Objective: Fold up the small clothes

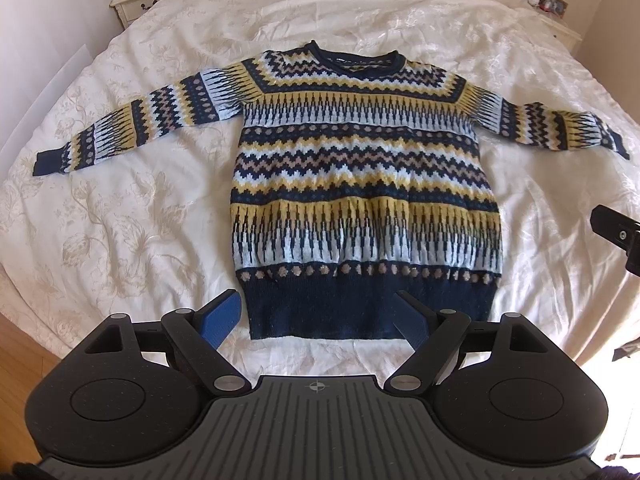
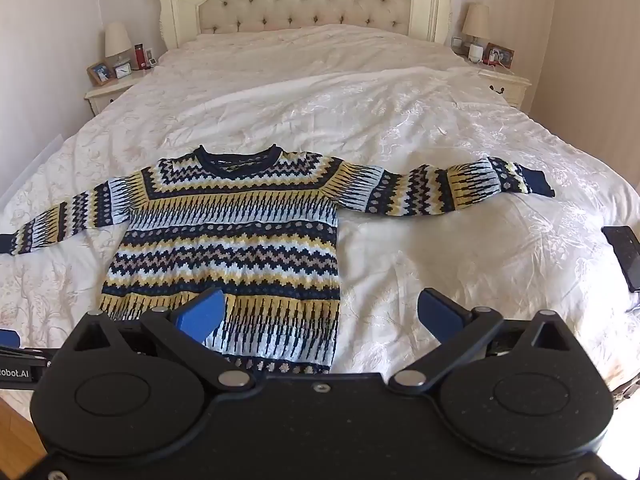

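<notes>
- Jumper (image 1: 360, 168): knitted, banded in navy, yellow, pale blue and tan zigzags. Lies flat and face up on the bed, neck toward the headboard, hem toward the foot. Both sleeves spread out sideways; none of it folded.
- Hem band (image 1: 368, 308): plain navy, lying flat near the foot edge of the bed.
- Left gripper (image 1: 320, 316): jaws spread wide, holding nothing. Its blue pads (image 1: 224, 316) sit to either side of the hem band, above it; contact with the cloth cannot be judged.
- Right gripper (image 2: 320, 312): jaws spread wide, holding nothing. It hangs over the jumper's right lower edge, one pad over the knit, the other over bare bedcover.
- Bedcover (image 2: 440, 120): cream, floral pattern, lightly creased.
- Phone (image 2: 626, 256): dark, lying on the bedcover at the right edge, well apart from the jumper.
- Headboard (image 2: 304, 0): cream, button-tufted.
- Bedside tables: one on each side (image 2: 108, 92), each carrying a lamp and framed photos.
</notes>
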